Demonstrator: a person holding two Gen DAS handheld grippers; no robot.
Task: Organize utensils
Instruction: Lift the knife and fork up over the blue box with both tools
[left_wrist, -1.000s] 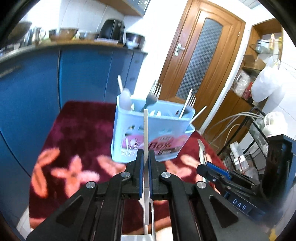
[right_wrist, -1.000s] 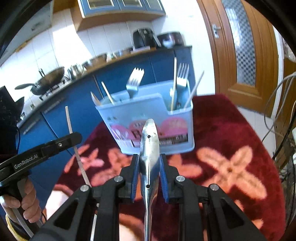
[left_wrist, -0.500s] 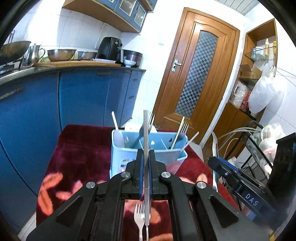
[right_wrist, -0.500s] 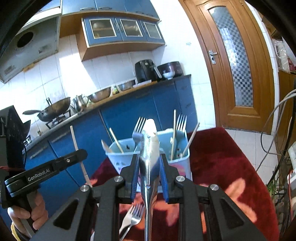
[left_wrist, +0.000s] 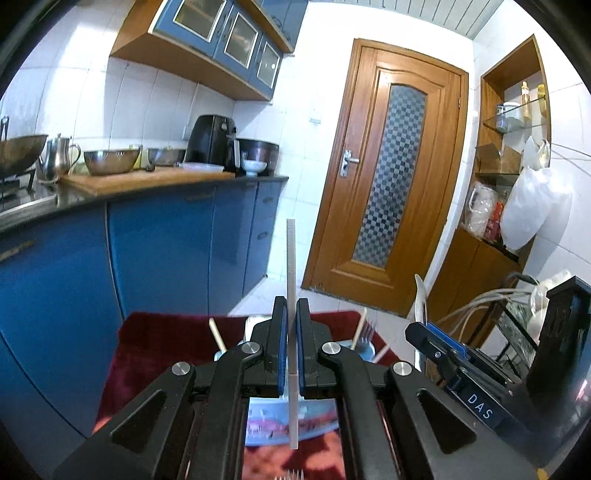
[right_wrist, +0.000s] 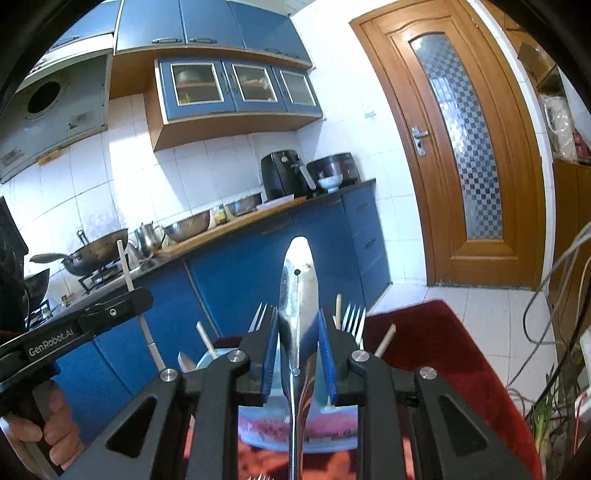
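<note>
Left tongs (left_wrist: 290, 354): pinched shut on upright white stick (left_wrist: 291, 280), ready above caddy (left_wrist: 280, 424).
Right tongs (right_wrist: 295, 354): clamped on steel utensil (right_wrist: 298, 291), handle up.

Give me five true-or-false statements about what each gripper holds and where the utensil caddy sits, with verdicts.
1. The left gripper is shut on a thin white plastic utensil handle. True.
2. The right gripper is open and holds nothing. False: it is shut on a metal utensil handle.
3. The light blue utensil caddy stands on the red floral cloth. True.
4. The caddy holds no utensils. False: forks and pale sticks rise from it.
5. The wooden door stands wide open. False: it is closed.
</note>
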